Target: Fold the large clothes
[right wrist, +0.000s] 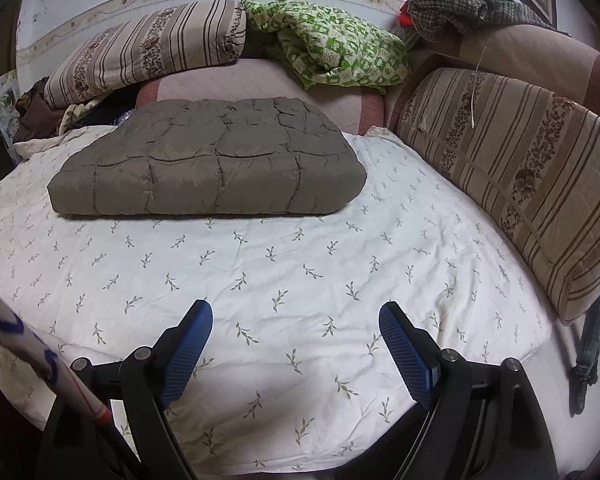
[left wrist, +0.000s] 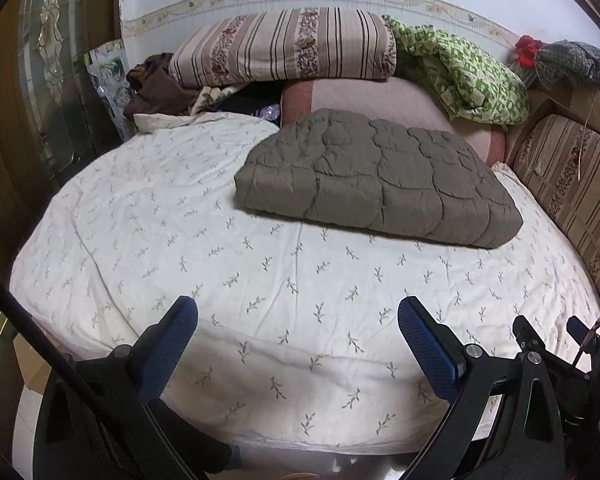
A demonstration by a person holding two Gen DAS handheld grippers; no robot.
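While both grippers, left (left wrist: 298, 318) and right (right wrist: 296, 324), hover jaws apart and empty over the near bed (right wrist: 340, 280) edge, the folded jacket (right wrist: 208, 164) lies far side, by the pillows (right wrist: 148, 52).

Both wrist views look down and forward over the bed's (left wrist: 260, 280) near edge toward the far wall, sharing the folded grey quilt (left wrist: 376, 184); the right view sits further right.
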